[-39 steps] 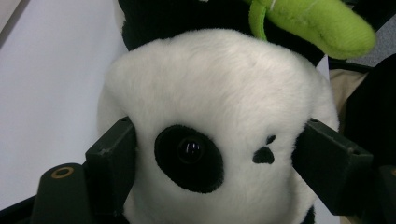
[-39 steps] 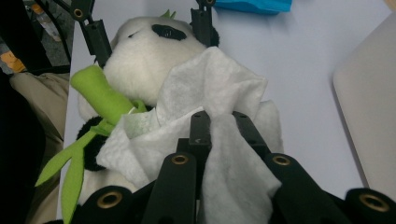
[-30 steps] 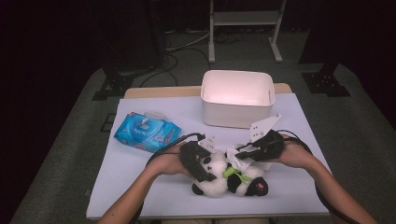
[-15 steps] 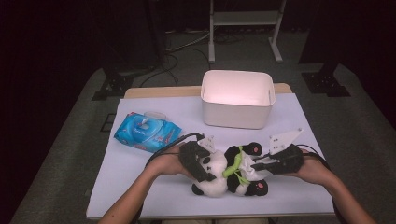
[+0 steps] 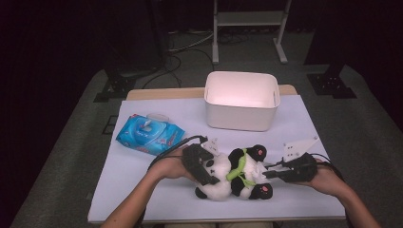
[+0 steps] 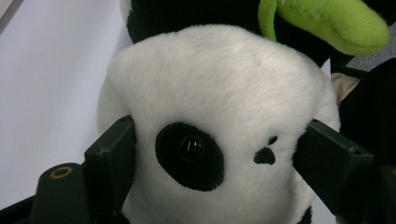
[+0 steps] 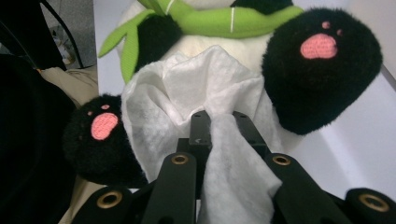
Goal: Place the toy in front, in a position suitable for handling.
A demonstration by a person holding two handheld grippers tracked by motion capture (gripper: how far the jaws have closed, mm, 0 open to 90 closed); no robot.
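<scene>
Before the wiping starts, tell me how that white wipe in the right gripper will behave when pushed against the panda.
The wipe is probably floppy: it hangs crumpled and folded around the right gripper. It looks thin and light, so it will likely bunch up rather than slide flat over the panda's fuzzy belly. The left gripper clamps the head, so the toy should stay put.

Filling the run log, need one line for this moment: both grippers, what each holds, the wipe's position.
left gripper: shut on panda plush head | right gripper: shut on white wipe | wipe: against plush belly between feet | plush: lying on table
</scene>
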